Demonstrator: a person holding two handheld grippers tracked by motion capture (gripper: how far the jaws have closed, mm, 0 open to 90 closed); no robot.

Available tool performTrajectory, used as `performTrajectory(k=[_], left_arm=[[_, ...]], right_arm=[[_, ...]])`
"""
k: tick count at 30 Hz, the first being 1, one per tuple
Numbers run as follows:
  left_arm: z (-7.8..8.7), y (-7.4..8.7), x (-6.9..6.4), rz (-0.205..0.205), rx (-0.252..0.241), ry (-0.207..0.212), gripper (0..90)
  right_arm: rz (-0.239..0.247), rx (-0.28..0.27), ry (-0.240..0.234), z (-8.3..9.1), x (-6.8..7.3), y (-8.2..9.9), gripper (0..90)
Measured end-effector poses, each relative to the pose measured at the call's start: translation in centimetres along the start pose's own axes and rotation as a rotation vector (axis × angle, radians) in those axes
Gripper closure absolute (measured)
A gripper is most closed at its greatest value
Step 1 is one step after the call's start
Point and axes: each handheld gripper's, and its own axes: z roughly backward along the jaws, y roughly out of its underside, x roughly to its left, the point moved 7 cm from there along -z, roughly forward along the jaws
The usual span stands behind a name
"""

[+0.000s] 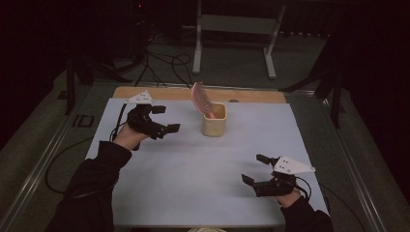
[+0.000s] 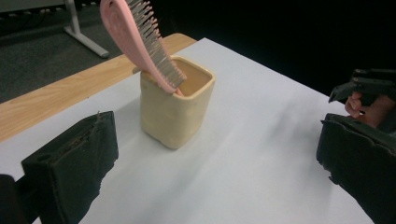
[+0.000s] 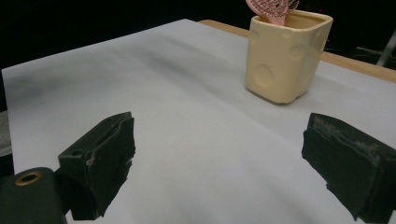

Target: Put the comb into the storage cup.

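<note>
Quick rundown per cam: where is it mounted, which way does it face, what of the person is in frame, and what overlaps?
High view: above the person's side, facing forward and down on the table; both forearms, left gripper, right gripper.
Left gripper view: rides the left gripper, looks past its open jaws at the yellow cup with the pink comb; the other hand shows at right.
Right gripper view: rides the right gripper, low over the table, open jaws.
Shared: cup and comb in all three.

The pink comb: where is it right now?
In the high view the pink comb stands handle-down in the cream cup, leaning left, near the table's far edge, right of the left tool.
</note>
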Motion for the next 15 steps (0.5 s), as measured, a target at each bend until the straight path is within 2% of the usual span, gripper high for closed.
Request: performTrajectory(k=[6,15], left_arm=[[1.1,1.6,0.1,-0.004,0.006,-0.016,0.0],[2.1,4.3,0.0,-0.001,0.016,-0.018,0.0]], right_arm=[[-0.001,0.002,-0.002,-0.1,0.1,0.0,8.9],[0.001,0.003,-0.004,-0.2,0.2,0.0,8.9]])
